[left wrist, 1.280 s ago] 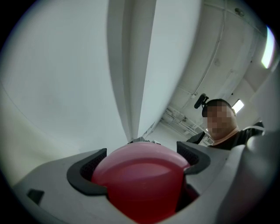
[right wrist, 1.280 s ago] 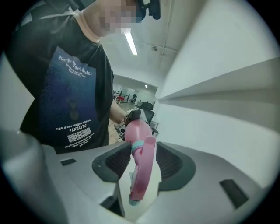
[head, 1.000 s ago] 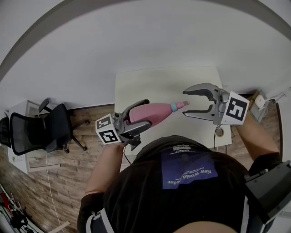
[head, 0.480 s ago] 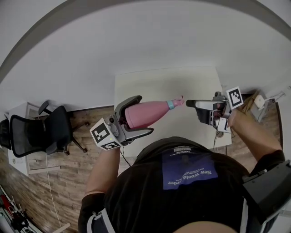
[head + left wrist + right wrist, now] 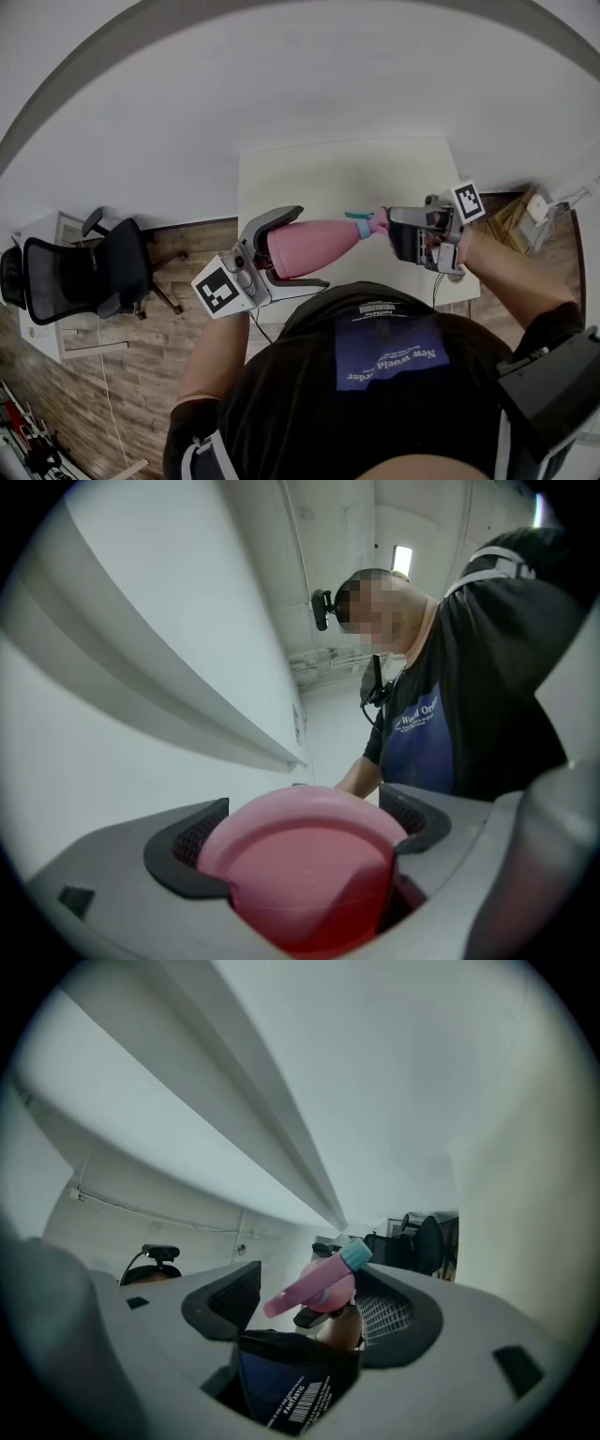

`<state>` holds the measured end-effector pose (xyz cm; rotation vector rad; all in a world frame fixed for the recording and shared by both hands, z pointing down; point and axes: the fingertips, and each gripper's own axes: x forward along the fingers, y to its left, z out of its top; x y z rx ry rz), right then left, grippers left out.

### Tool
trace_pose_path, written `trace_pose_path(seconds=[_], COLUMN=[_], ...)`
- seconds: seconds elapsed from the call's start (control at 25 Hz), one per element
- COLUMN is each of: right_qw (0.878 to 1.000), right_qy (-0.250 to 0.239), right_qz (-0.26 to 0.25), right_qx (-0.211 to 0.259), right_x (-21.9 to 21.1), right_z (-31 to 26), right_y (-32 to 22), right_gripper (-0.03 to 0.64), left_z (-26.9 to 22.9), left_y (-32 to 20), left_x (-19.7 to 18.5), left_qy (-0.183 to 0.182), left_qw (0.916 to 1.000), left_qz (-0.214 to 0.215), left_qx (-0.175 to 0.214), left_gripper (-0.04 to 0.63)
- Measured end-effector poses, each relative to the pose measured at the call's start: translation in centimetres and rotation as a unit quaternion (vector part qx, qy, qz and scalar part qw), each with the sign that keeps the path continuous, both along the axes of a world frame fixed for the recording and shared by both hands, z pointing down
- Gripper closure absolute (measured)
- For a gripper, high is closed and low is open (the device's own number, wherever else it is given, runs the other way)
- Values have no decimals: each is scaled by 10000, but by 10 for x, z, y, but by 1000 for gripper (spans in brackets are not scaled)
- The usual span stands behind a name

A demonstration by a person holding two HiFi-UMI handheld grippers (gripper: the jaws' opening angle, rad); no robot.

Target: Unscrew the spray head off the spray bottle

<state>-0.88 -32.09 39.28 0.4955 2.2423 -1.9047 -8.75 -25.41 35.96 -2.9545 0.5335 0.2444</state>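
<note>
A pink spray bottle (image 5: 314, 246) is held level above the table's near edge, its body clamped in my left gripper (image 5: 298, 248). In the left gripper view the bottle's base (image 5: 309, 874) fills the space between the pads, so this gripper (image 5: 305, 827) is shut on it. The teal collar (image 5: 359, 223) and pink spray head (image 5: 379, 223) point right. My right gripper (image 5: 396, 232) sits around the spray head. In the right gripper view the spray head (image 5: 314, 1290) lies between the jaws of that gripper (image 5: 309, 1302), close to the right pad (image 5: 389, 1314), with a gap on the left.
A white table (image 5: 319, 178) stands against the wall below the bottle. A black office chair (image 5: 66, 272) is on the wood floor (image 5: 159, 272) to the left. A cable (image 5: 441, 281) hangs by the table's right corner. The person's torso fills the near foreground.
The right gripper has turned edge-on and moved left until its jaws surround the spray head. The left gripper has shifted the bottle slightly down and to the right.
</note>
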Motion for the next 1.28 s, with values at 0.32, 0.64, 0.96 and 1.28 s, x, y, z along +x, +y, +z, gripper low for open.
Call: trace_pose_path(seconds=[0.32,0.64,0.96,1.28], right_qw=[9965,9919,9270,7423], right_qy=[430,751,834,478], right_qz=[-528,-545,-70,-56], right_qx=[486,867,3656,6683], right_x=[-17,-20,-22,-25], right_z=[8,12,-16,-38], right_y=[17,20,17,45], right_gripper=[331,492,495,495], left_z=[11,18,7,11], left_y=[1,2,-19,-36], left_x=[10,15,-5,-18], left_qy=[-258,-358,1462,2828], left_qw=[9996,9991,9712,8881], left_qz=[70,56,403,1017], left_qx=[21,-214,-1839,-3478], left_gripper=[86,86,86,86])
